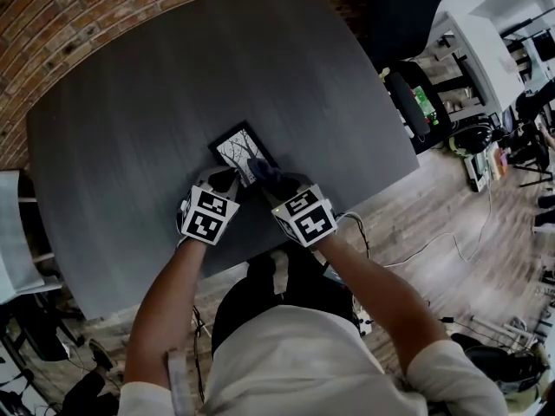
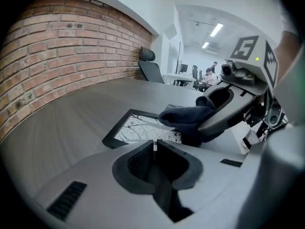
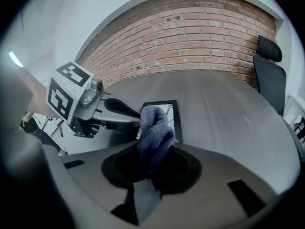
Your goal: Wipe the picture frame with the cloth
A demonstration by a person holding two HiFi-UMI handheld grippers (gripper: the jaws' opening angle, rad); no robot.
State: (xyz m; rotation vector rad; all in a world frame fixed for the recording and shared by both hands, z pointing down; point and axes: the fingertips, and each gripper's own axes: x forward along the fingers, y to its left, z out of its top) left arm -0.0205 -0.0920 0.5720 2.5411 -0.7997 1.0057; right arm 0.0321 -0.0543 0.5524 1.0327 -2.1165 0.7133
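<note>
Mid-wipe: the right gripper (image 3: 155, 152) is clamped on the cloth (image 3: 155, 128) over the picture frame (image 1: 241, 148), the left gripper (image 2: 155, 148), jaws together, seemingly steadies it, and next should come a firm sweep across.

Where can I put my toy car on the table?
Plenty of bare table behind the picture frame, toward the brick wall, and to both sides. Crowded at the near edge: the left hand-held gripper and the right hand-held gripper with the cloth meet at the frame.

Cloth (image 3: 155, 132) reads soft and nubbly, a looped blue-grey weave. Picture frame (image 1: 244, 148): matt black border, smooth print face. Table (image 1: 173, 76), matt dark-grey wood grain. Brick wall (image 2: 62, 56), rough.
</note>
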